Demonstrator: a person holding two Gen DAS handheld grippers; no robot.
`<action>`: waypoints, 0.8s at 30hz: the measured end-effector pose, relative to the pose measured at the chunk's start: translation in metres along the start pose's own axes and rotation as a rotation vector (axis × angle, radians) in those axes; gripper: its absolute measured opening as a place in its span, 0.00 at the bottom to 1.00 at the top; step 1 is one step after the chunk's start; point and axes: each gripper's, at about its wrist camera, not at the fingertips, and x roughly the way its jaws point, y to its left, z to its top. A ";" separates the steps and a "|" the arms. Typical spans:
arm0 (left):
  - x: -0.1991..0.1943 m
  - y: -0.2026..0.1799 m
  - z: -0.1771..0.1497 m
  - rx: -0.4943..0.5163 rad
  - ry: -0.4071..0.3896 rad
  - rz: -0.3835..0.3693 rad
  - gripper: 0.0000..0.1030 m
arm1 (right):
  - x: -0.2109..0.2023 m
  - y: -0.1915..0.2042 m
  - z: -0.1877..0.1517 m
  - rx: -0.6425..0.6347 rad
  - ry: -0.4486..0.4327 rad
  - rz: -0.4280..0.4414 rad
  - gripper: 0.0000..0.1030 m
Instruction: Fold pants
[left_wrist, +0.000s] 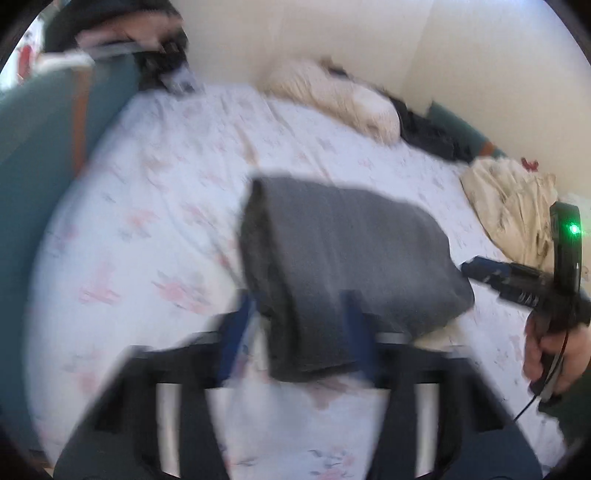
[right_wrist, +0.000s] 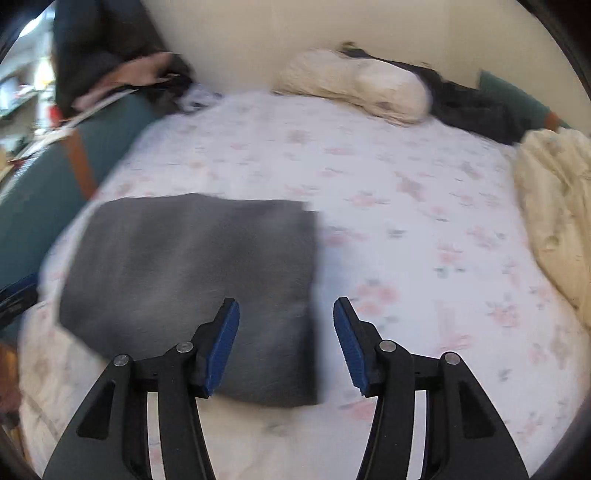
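Room: bedroom, with a bed (left_wrist: 155, 206) under a pale floral sheet against a cream wall; a cream pillow (left_wrist: 343, 99) and dark clothes lie at its far side, and a beige crumpled garment (left_wrist: 513, 206) at the right.
Left wrist view: the grey pants (left_wrist: 343, 258) sit in a thick folded bundle on the sheet, its near end lying between the blue pads of the left gripper (left_wrist: 299, 328). Motion blur hides whether those pads press the cloth, so I cannot tell if they hold it.
Same view, right edge: a hand (left_wrist: 554, 354) holds the right gripper (left_wrist: 476, 267) just beside the bundle's right corner.
Right wrist view: the pants (right_wrist: 192, 280) lie flat as a tidy square, and the right gripper (right_wrist: 286, 325) stands open over their near right edge, gripping nothing.
Handling: soft, light, limp fabric in several layers, likely to sag or spill open if lifted by one layer.
Where to hold: pinch all layers at a folded edge or corner, one gripper at each end.
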 end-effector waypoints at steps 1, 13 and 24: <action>0.006 -0.006 -0.007 0.013 0.014 0.037 0.10 | 0.009 0.006 -0.005 0.005 0.029 -0.028 0.43; -0.102 -0.031 -0.078 -0.073 -0.009 0.200 0.66 | -0.094 0.028 -0.059 0.099 -0.017 0.057 0.53; -0.289 -0.126 -0.161 0.045 -0.225 0.171 0.99 | -0.281 0.086 -0.154 0.012 -0.262 0.037 0.96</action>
